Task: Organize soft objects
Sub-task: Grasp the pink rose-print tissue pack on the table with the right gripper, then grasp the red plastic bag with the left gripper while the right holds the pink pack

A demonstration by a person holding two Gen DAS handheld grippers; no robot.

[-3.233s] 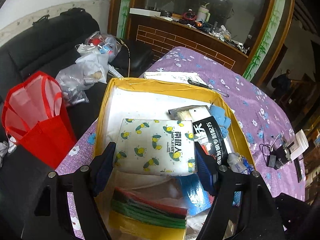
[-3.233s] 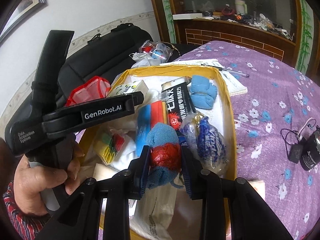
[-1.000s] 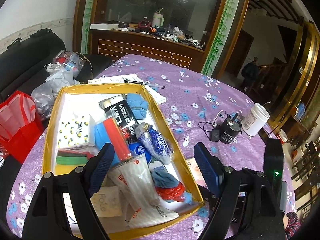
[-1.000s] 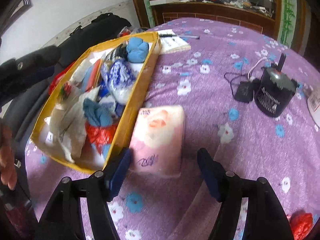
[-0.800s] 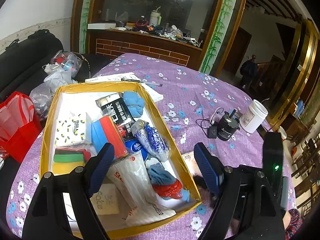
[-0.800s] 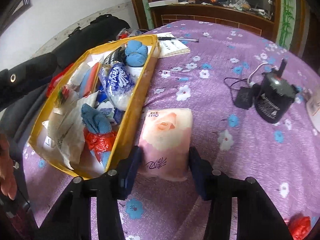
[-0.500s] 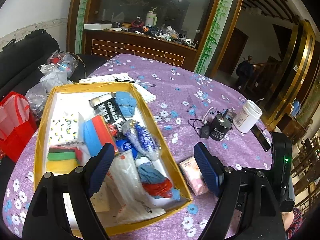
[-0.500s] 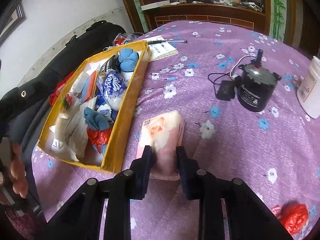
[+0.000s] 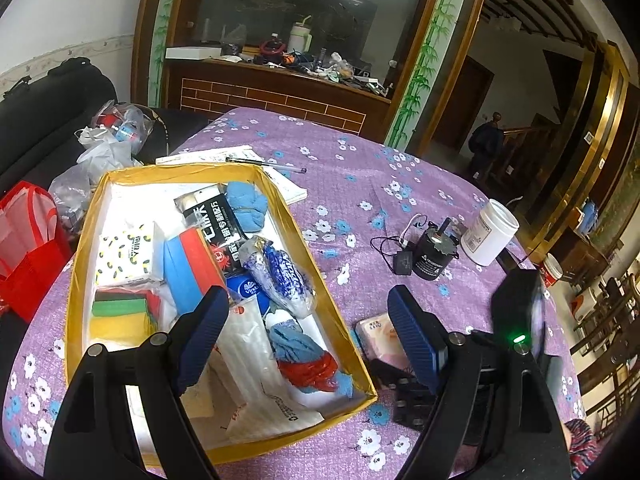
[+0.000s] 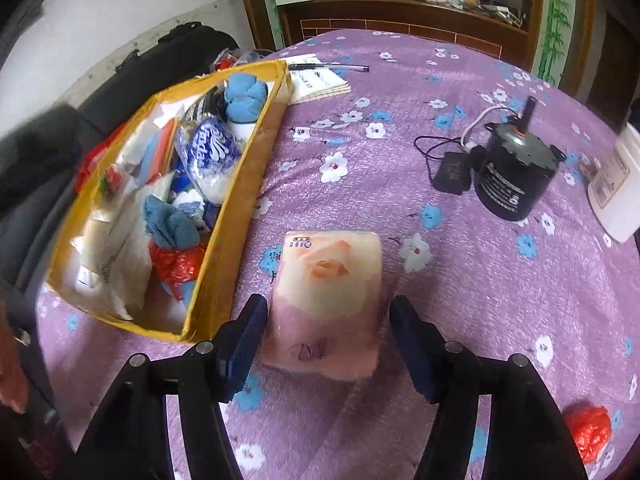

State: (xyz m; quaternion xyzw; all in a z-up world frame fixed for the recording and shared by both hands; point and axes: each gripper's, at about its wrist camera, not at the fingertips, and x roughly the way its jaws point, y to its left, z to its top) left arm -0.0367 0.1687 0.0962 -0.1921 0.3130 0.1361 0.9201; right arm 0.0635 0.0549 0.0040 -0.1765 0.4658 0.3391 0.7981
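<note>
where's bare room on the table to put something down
Bare cloth lies between the yellow box and the black motor, beyond the pink tissue pack, and on the far side past the notepad. The box is packed except its far left corner; motor, adapter and white jar crowd the right.
</note>
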